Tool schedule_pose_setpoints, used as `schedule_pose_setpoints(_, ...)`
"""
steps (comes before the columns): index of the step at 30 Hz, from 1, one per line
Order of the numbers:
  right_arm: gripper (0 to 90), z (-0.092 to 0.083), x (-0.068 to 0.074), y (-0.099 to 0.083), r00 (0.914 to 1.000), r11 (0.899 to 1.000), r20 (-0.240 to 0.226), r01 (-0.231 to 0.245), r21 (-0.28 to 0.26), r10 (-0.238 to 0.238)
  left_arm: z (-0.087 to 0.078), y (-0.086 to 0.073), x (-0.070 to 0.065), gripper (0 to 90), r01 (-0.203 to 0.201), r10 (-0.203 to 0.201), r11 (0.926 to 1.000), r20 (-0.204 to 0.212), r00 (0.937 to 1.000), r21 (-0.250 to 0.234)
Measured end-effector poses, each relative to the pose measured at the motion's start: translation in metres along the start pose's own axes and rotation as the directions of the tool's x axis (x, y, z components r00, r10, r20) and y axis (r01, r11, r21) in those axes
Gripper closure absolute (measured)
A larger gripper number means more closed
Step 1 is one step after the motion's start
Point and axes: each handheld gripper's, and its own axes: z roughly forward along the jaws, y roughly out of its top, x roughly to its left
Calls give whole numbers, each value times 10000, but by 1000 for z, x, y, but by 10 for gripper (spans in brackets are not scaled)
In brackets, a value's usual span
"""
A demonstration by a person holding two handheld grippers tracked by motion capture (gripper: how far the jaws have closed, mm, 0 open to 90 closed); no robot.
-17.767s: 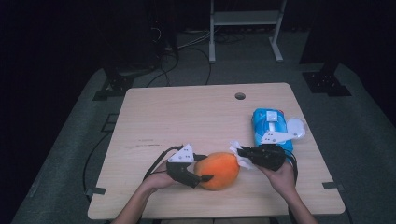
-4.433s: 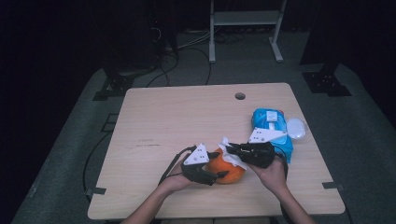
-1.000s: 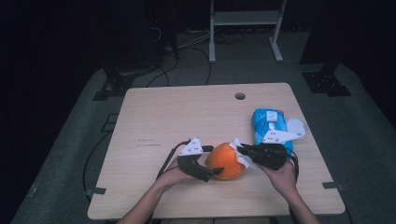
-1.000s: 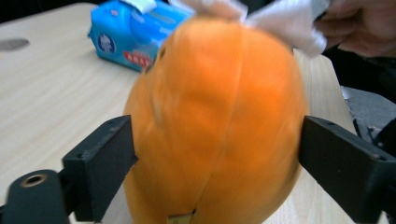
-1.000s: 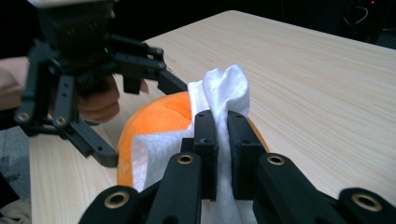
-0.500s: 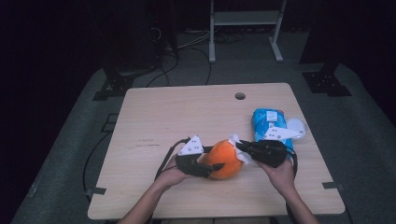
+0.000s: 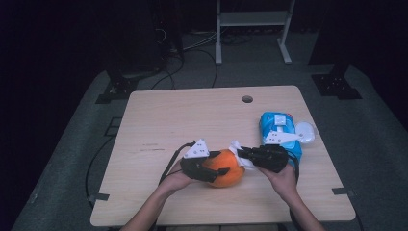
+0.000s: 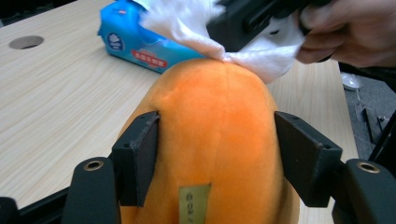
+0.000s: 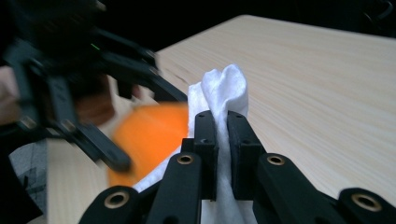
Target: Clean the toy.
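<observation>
An orange plush fruit (image 7: 224,169) lies on the wooden table (image 7: 192,115) near its front edge. My left gripper (image 7: 221,166) comes from the left and is shut on it. In the left gripper view both pads (image 8: 142,156) press into the plush's (image 8: 219,130) sides. These jaws have just been closing on the toy, then opening a touch, with the toy between them. My right gripper (image 7: 241,153) is shut on a white tissue (image 7: 235,148). The right gripper view shows the tissue (image 9: 224,86) pinched upright between the jaws (image 9: 222,116), touching the fruit's far end.
A blue pack of wipes (image 7: 279,131) lies at the right of the table, with a white round lid (image 7: 305,132) beside it. A cable hole (image 7: 247,99) sits at the back. Beyond the table are stands and cables on the dark floor.
The left jaws, wide beside the orange fruit a second ago, now clamp its sides. The right gripper with the tissue has stayed at the fruit's right end.
</observation>
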Motion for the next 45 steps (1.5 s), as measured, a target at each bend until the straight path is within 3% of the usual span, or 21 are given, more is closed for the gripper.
schedule_pose_setpoints(4, 825, 13, 17, 5, 9965, 9955, 7, 836, 438, -837, 3, 0, -4, 325, -125, 126, 9999, -110, 9999, 98)
schedule_pose_setpoints(5, 825, 14, 18, 5, 9963, 9951, 27, 858, 485, -860, 2, -1, -3, 325, -79, 79, 9999, -87, 9999, 77)
schedule_pose_setpoints(15, 825, -2, -5, -12, 9967, 9964, 718, 319, 789, -376, 4, -4, -1, 323, -56, 56, 10000, 19, 10000, -57)
schedule_pose_setpoints(17, 826, -2, -2, -10, 9962, 9962, 736, 406, 771, -463, 5, -3, -1, 316, -37, 37, 10000, -3, 10000, -62)
schedule_pose_setpoints(23, 825, 7, 20, 3, 9944, 9929, 145, 1035, 578, -1045, 7, -3, -2, 313, 5, -6, 10000, -47, 10000, -89)
schedule_pose_setpoints(26, 825, 14, 26, 4, 9902, 9874, 185, 1368, 800, -1387, 5, -3, -2, 284, -95, 95, 9999, -2, 10000, -125)
schedule_pose_setpoints(29, 825, 14, 19, 0, 9955, 9929, 61, 943, 720, -950, 0, 0, -1, 242, -208, 210, 9994, 48, 9998, -283)
schedule_pose_setpoints(33, 825, 8, 12, -5, 9965, 9943, 257, 781, 727, -801, -10, 2, 6, 184, -140, 142, 9981, 35, 9999, -607)
schedule_pose_setpoints(39, 825, 1, 4, -11, 9980, 9959, 336, 510, 743, -536, -6, -10, 14, 115, 150, -149, 9999, 149, 9998, -55)
schedule_pose_setpoints(42, 825, -3, -2, -15, 9983, 9964, 475, 303, 797, -342, 1, -15, 15, 129, 314, -316, 9995, 421, 9986, 39)
schedule_pose_setpoints(45, 825, -6, -8, -19, 9989, 9967, 462, 67, 806, -104, 2, -16, 12, 202, 72, -74, 10000, 459, 9989, 43)
